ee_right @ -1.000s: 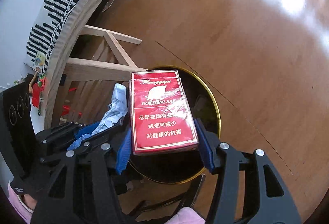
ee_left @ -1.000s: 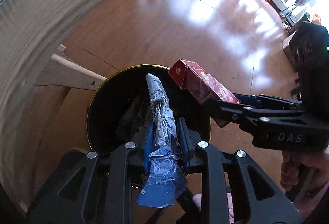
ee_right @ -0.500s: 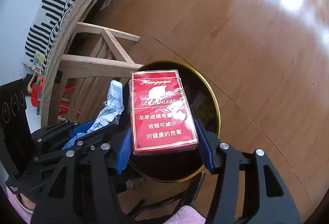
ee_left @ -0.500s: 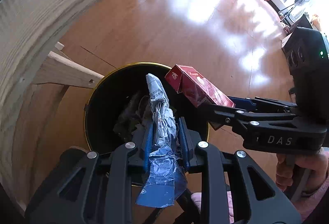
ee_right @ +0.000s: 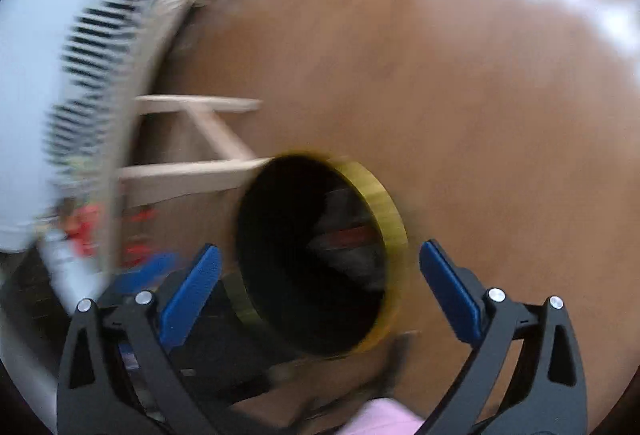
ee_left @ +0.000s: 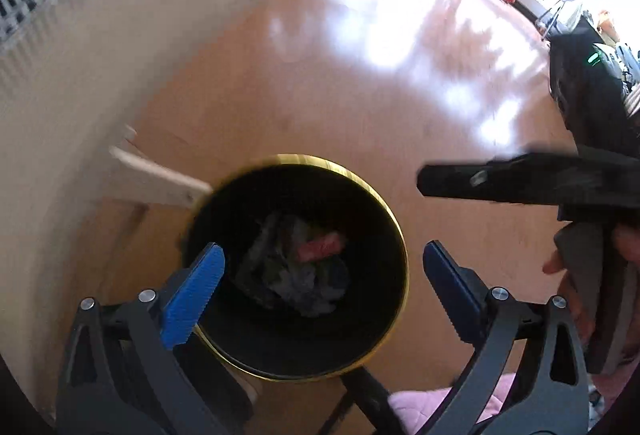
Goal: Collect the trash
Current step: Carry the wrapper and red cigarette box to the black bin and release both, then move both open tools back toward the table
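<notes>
L gripper [ee_left: 320,283]: jaws have just been opening, now spread wide w/ nothing between; blue pads [ee_left: 192,309] sit either side of the bin [ee_left: 394,235] opening; tool tilts steeply down over it. R gripper [ee_right: 316,281]: jaws likewise just opened, wide apart, empty; also pitched steeply down at the bin, seen more from the side, its gold rim smeared by blur. In the L view the R tool's black body juts in from the right edge, level w/ the bin's far rim; a hand [ee_left: 576,267] grips its handle at the right edge.

Trash: red pack [ee_left: 322,247] lies inside the bin on a heap of crumpled wrapper [ee_left: 296,283], grey-blue; both blurred; in the R view only a red streak shows low in the bin.

Bin stands on wood floor [ee_left: 360,95], just beside pale wooden table legs [ee_right: 192,175]; striped cloth [ee_right: 92,75] beyond, blurred.
</notes>
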`<state>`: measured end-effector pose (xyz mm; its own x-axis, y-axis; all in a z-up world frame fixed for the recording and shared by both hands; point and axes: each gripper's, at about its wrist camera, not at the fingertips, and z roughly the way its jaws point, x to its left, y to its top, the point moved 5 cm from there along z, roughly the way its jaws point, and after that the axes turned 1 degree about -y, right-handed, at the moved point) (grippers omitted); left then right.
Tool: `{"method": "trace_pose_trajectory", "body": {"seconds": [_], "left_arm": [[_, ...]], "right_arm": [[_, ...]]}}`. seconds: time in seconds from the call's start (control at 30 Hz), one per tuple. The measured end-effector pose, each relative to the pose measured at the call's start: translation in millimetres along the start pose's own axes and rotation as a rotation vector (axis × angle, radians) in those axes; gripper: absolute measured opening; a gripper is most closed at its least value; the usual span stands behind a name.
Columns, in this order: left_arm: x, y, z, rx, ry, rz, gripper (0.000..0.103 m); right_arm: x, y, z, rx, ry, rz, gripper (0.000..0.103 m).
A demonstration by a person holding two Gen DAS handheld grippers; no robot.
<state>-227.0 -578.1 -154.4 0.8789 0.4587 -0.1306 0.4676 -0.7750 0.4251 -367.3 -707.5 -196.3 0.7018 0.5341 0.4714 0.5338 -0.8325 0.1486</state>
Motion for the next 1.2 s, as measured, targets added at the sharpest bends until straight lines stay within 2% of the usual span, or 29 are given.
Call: {"method": "trace_pose_trajectory", "body": {"seconds": [0.1, 0.13, 0.2, 0.23, 0.37, 0.53, 0.73, 0.83, 0.93, 1.13, 1.2], "left_arm": [[10, 19, -73, -0.227, 0.051, 0.015, 0.097], [18, 20, -94, -0.278, 0.063, 0.010, 0.097], [42, 17, -131, -0.347, 0.096, -0.032, 0.097], [66, 12, -152, -0.371, 0.111, -0.091, 0.097], [160, -25, -198, -0.391, 0.234, -0.346, 0.097], [251, -83, -222, -0.312, 0.360, -0.573, 0.097], [302, -117, -246, -0.321, 0.437, -0.645, 0.097], [323, -130, -250, -0.307, 0.451, -0.659, 0.097], [352, -137, -244, -0.277, 0.449, -0.680, 0.097], [414, -158, -233, -0.247, 0.505, -0.736, 0.097], [431, -165, -226, -0.229, 0.475, -0.788, 0.097]], "right_arm": [[10, 9, -22, -0.172, -0.261, -0.147, 0.096], [16, 11, -26, -0.221, -0.336, -0.194, 0.096], [26, 13, -24, -0.249, -0.415, -0.255, 0.096], [34, 14, -20, -0.246, -0.420, -0.276, 0.096], [67, 13, -10, -0.263, -0.354, -0.266, 0.096], [120, 9, -6, -0.286, -0.260, -0.306, 0.096], [207, -1, -21, -0.366, -0.180, -0.441, 0.096], [267, -9, -18, -0.378, -0.144, -0.551, 0.096], [325, -20, -8, -0.346, -0.088, -0.646, 0.096], [424, -53, 25, -0.272, -0.022, -0.819, 0.096], [451, -64, 40, -0.238, -0.005, -0.854, 0.096]]}}
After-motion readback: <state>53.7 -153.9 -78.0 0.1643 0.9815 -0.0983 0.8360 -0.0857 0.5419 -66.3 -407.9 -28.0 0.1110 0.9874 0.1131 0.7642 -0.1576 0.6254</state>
